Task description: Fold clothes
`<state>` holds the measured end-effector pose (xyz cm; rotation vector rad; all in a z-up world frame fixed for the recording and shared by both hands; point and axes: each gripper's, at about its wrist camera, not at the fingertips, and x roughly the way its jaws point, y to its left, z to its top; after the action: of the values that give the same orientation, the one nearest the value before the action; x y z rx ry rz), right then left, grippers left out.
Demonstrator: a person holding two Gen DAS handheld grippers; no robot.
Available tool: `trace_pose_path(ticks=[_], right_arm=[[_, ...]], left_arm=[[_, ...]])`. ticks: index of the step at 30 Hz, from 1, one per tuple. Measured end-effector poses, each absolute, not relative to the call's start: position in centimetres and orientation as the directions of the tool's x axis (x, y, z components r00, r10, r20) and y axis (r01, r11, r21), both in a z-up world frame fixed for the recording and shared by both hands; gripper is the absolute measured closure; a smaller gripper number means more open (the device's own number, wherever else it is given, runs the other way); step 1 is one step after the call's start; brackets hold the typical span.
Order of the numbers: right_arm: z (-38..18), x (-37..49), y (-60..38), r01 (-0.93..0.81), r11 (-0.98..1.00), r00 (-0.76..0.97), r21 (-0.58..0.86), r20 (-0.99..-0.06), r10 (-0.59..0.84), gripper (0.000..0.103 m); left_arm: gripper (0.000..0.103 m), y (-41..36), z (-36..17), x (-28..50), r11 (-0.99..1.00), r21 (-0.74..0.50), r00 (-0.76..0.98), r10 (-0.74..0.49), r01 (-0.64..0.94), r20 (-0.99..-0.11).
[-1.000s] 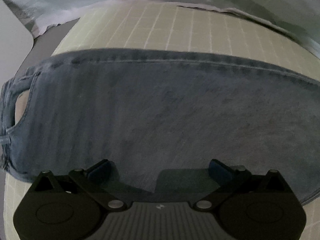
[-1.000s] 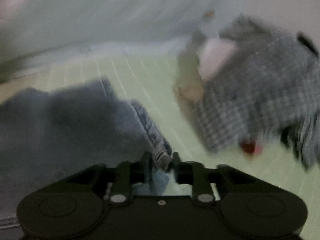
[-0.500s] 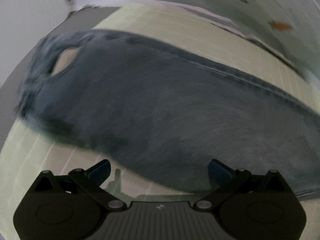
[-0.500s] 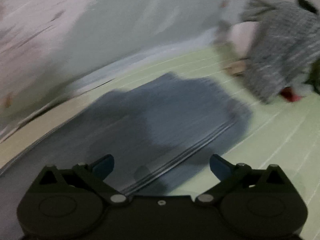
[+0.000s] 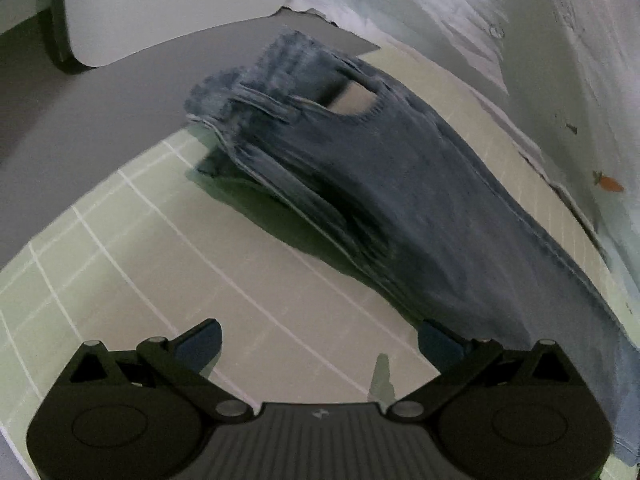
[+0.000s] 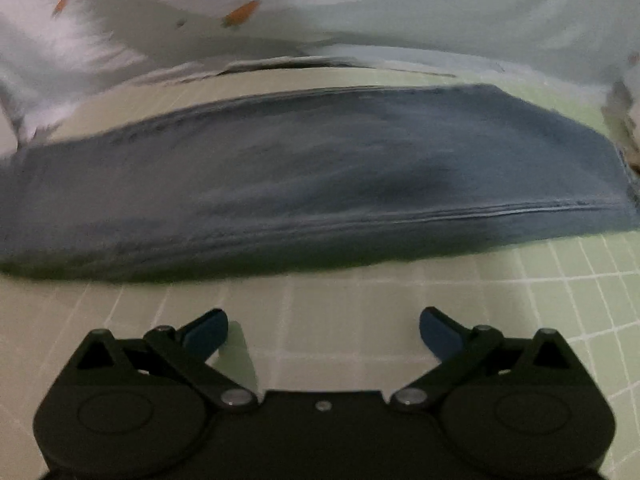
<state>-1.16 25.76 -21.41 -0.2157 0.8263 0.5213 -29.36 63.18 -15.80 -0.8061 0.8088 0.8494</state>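
One pair of faded blue denim jeans point(image 5: 400, 184) lies folded lengthwise into a long, flat band on the pale green sheet with a thin white grid point(image 5: 168, 264). The cloth is coarse and brushed-looking, with raised double-stitched seams along its long edges. In my left view the waistband end sits up and to the left, with an oval gap point(image 5: 352, 100) between its layers showing the green beneath, and the band runs down toward the right. In my right view the jeans point(image 6: 320, 172) stretch straight across from edge to edge, a ridged seam along the near side.

My left tongs point(image 5: 320, 344) stand wide apart with nothing between them, the right blue pad just at the denim's near edge. My right tongs point(image 6: 324, 332) are also spread wide and empty, over bare grid, clear of the jeans.

Behind the jeans lies a soft, rumpled pale blue-white fabric printed with small orange carrots point(image 6: 240, 12); I count two carrots in the right view.
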Motion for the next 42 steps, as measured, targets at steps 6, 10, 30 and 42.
trace_pose_path(ticks=[6, 10, 30, 42], right_arm=[[-22.0, -2.9, 26.8, -0.449, 0.894, 0.652, -0.007, -0.687, 0.322, 0.000], [-22.3, -4.1, 26.0, -0.446, 0.895, 0.693, 0.000, -0.634, 0.345, 0.000], [-22.1, -4.7, 25.8, -0.414, 0.910, 0.706, -0.004, -0.633, 0.319, 0.000], [-21.9, -4.7, 25.5, -0.418, 0.908, 0.703, -0.001, -0.634, 0.323, 0.000]], left_arm=[[0.000, 67.7, -16.5, -30.7, 0.410, -0.399, 0.531, 0.288, -0.820, -0.797], [0.000, 70.7, -17.1, -31.1, 0.399, -0.426, 0.552, 0.288, -0.812, -0.782], [0.069, 76.3, -18.2, -29.9, 0.330, -0.456, 0.560, 0.409, -0.827, -0.721], [0.087, 76.3, -14.3, -35.4, 0.261, -0.353, 0.437, 0.610, -0.899, -0.661]])
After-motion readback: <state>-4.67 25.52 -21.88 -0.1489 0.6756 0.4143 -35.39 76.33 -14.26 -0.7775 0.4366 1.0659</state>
